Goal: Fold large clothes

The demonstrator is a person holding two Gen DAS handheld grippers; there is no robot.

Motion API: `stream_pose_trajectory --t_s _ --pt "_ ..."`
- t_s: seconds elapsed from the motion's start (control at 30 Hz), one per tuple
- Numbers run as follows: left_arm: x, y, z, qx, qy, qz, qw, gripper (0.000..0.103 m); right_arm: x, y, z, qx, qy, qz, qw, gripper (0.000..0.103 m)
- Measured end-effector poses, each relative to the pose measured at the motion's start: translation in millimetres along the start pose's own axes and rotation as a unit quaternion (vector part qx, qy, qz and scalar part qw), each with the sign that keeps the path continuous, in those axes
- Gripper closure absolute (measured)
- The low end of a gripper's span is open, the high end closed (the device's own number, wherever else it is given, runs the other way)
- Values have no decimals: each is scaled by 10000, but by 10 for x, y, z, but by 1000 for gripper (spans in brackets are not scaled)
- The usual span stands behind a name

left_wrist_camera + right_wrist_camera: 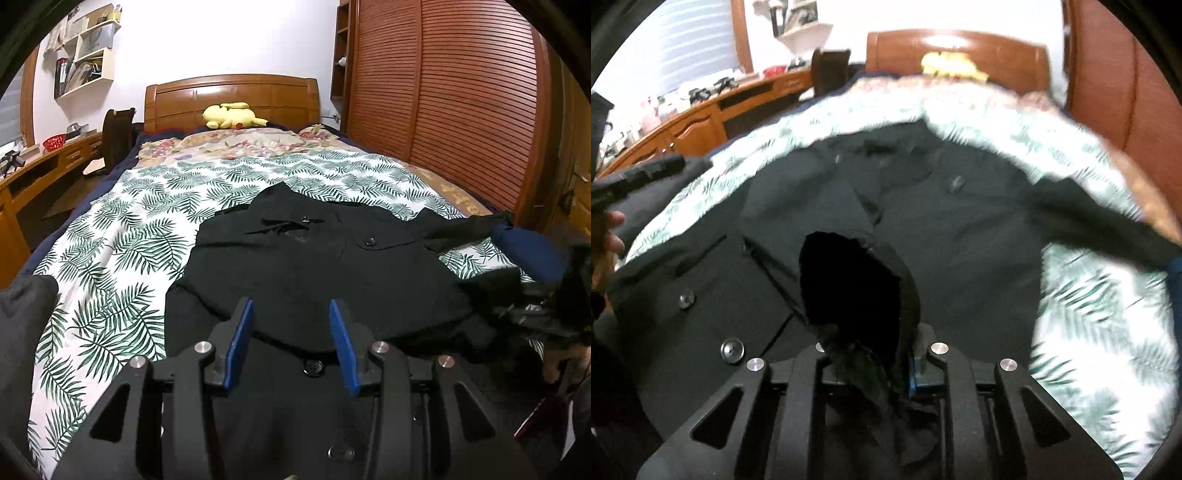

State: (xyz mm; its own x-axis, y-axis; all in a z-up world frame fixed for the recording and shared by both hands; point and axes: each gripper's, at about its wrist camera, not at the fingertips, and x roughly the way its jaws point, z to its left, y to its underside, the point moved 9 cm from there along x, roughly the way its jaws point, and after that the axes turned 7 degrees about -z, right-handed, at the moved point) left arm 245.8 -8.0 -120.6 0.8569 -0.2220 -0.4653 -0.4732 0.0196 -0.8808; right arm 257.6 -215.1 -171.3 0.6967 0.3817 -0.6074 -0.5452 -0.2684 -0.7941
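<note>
1. Right gripper [866, 354] is clamped on a bunched cuff or hem of the black coat [314, 266]; its blue pads are almost buried in cloth.
2. Left gripper [291, 339] hangs with fingers wide apart over the coat's near edge, holding nothing.
3. Spread button-side up, the coat lies across the foot end of the bed [110, 240], one sleeve trailing toward the right edge.
4. Risk: thick fabric may slip from the pinch, or dragging one-sided could skew the whole coat.
</note>
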Motion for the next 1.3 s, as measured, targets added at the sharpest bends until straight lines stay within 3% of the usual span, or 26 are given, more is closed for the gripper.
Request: stream_pose_trajectory --t_s 0.13,0.23,0.27,0.3,0.37,0.57,0.7,0.97,1.03,1.1,1.27,1.3 --pt "-27 1 -56 28 94 -12 10000 61 -383 -180 -61 12 161 -391 9991 89" --pt "-39 10 -115 55 174 1 9998 61 -531 -148 -66 -55 306 -375 9988 87" --pt "-45 9 -129 53 194 -4 9998 61 -551 -106 -75 -20 329 -298 9990 76" --pt "-51 6 -141 52 222 -5 9997 61 -563 -72 -85 3 389 -230 9990 57" --pt "-56 1 -169 73 252 -5 9997 61 -611 -9 -131 30 574 -117 9983 42" --pt "-56 -44 -215 42 314 -53 9995 61 -809 -58 -219 189 527 -203 9982 41" --pt "-26 -58 -246 25 341 -51 9994 61 -730 -191 -154 33 460 -210 9987 63" --pt "28 -64 -308 35 419 -28 9991 60 -408 -308 -110 -254 548 -32 9982 65" --pt "24 -60 -321 44 436 -28 9990 60 -408 -248 -170 -171 563 5 9983 64" --pt "16 -58 -329 60 446 -28 9990 60 -418 -187 -247 -41 580 86 9983 38" --pt "2 -66 -335 64 451 -44 9990 60 -381 -17 -425 163 622 487 9967 36" --pt "2 -65 -335 64 455 -46 9989 60 -363 10 -429 221 531 568 9967 42"
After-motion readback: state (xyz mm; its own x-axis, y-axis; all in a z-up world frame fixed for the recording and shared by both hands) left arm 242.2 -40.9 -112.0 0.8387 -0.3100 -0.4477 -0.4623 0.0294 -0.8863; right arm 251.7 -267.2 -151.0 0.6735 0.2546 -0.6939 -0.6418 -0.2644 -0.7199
